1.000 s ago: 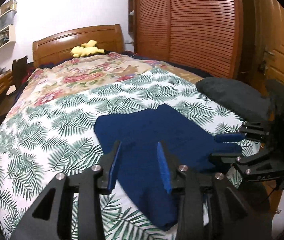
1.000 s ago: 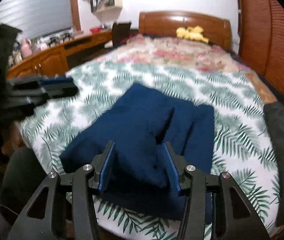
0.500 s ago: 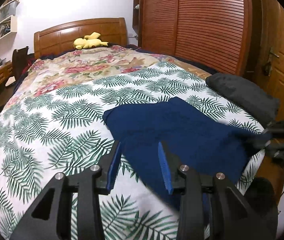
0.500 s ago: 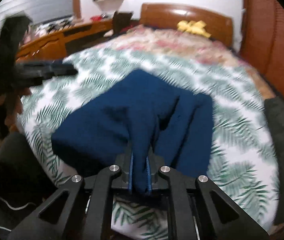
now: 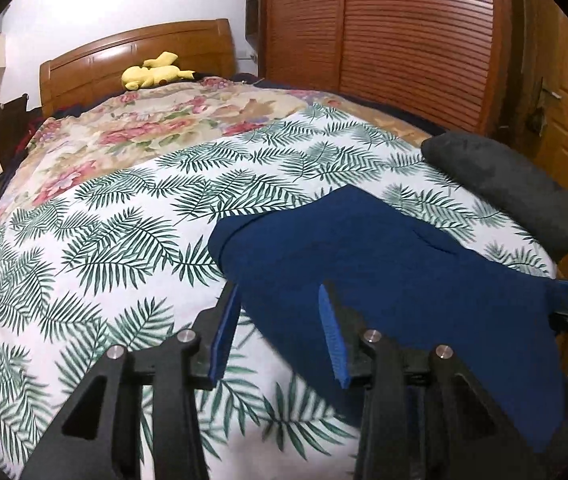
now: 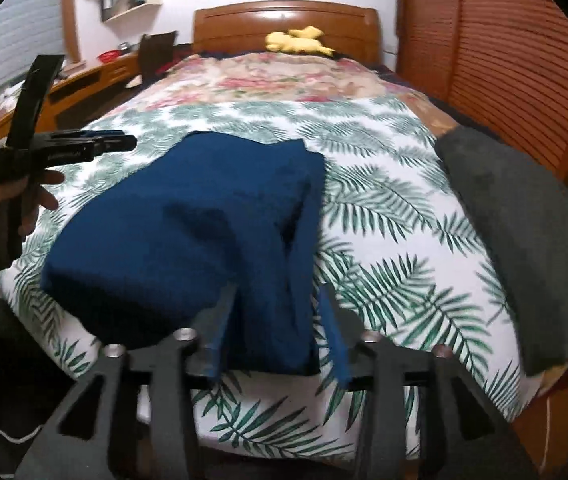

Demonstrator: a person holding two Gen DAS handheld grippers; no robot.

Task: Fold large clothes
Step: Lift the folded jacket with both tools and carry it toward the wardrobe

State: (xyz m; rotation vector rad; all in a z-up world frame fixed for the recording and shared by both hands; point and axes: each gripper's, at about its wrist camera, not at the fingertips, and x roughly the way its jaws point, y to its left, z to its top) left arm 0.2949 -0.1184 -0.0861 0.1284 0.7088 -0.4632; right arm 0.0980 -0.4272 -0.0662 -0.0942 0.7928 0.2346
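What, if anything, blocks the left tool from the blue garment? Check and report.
Nothing visible blocks it. The left tool hangs over the near left edge of the blue garment on the leaf-print bedspread, jaws opening, with only cloth and bedspread showing between them.

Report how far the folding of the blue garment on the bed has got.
Done: the blue garment lies partly folded on the leaf-print cover, and a grey garment sits folded beside it. In hand: the right gripper is opening, with cloth between its jaws but not pinched; the left gripper is opening over the near edge. Left: final folds, probably.
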